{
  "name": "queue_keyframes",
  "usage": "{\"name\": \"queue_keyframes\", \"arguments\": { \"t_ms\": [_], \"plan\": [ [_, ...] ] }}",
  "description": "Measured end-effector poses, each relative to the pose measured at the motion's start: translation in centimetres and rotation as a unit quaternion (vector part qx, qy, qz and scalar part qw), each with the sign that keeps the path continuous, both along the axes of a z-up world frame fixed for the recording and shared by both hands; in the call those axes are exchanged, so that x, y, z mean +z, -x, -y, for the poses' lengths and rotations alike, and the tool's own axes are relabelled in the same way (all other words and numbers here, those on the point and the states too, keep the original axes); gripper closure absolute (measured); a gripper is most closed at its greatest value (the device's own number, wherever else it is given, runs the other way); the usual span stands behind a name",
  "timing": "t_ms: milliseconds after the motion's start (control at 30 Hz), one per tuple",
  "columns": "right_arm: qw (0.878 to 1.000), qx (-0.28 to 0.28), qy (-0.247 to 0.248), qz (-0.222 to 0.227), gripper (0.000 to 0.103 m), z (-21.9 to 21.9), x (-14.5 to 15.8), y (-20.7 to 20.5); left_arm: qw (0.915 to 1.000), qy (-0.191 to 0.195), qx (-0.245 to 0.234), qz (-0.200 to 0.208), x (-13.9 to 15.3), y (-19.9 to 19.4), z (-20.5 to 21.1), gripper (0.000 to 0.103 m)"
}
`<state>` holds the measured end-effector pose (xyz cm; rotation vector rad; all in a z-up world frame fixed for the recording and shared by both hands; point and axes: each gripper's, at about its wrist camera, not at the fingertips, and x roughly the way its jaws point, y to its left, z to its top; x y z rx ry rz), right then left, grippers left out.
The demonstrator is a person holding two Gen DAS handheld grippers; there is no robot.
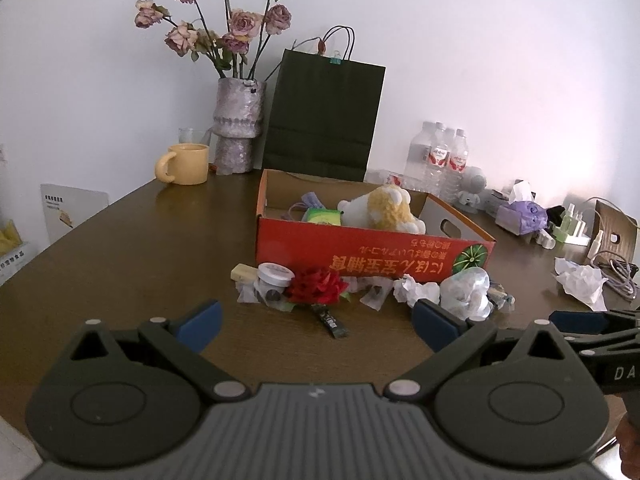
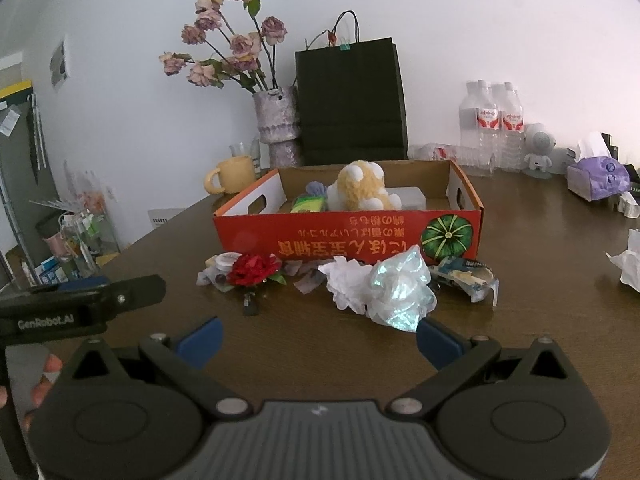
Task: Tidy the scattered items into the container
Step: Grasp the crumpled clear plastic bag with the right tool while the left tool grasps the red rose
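Left gripper (image 1: pixel 316 322): jaws spread wide, gripping nothing, low over the table (image 1: pixel 120 264).
Scattered items: red flower (image 1: pixel 316 285), crumpled wrappers (image 2: pixel 396 288) just before the box.
Box (image 2: pixel 348 236): plush toy (image 2: pixel 360 186) inside.
Right gripper (image 2: pixel 318 338): spread wide, empty.

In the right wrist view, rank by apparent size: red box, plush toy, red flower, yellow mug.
1. red box
2. plush toy
3. yellow mug and red flower look alike; the flower lies nearer the camera, so no ranking.
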<state>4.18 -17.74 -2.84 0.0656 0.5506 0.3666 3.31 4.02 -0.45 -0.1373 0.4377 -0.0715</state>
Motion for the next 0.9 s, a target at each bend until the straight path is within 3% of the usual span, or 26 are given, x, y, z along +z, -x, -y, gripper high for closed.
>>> {"name": "queue_keyframes", "arguments": {
  "t_ms": [900],
  "plan": [
    [1.0, -0.017, 0.012, -0.002, 0.003, 1.8, -0.7, -1.7, 0.9997, -0.006, -0.006, -0.022, -0.5, -1.4, 0.1, 0.0]
  ]
}}
